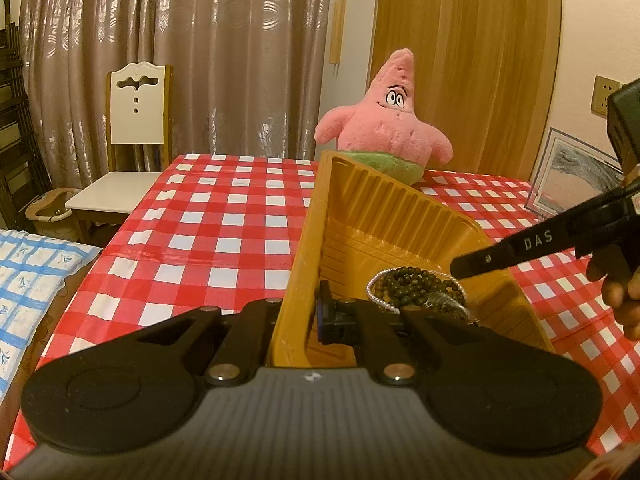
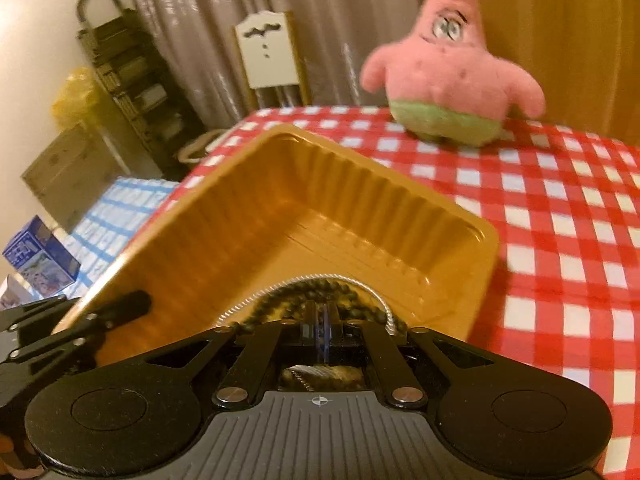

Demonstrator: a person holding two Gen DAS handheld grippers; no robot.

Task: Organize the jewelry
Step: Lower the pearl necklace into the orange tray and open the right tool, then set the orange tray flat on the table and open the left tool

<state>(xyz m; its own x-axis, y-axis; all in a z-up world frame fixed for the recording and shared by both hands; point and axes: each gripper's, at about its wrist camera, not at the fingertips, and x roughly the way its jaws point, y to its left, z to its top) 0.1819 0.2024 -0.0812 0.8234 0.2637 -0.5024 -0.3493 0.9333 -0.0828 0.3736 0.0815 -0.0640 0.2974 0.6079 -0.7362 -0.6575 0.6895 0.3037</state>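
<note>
Red-checked counter (image 1: 224,216) carrying pink plush (image 1: 390,120); curtains (image 1: 180,40) hanging behind. Left claw (image 1: 320,312) pinching gold tray (image 1: 380,216) wall. Right claw (image 2: 322,320) closed tight, hovering over beads (image 1: 416,284) lying inside tray.

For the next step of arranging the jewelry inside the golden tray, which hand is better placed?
The right. The left tool is shut on the golden tray's wall, tilting and steadying it. The right tool, shut with no clear hold, points down at the dark bead strand and silver bracelet.
</note>
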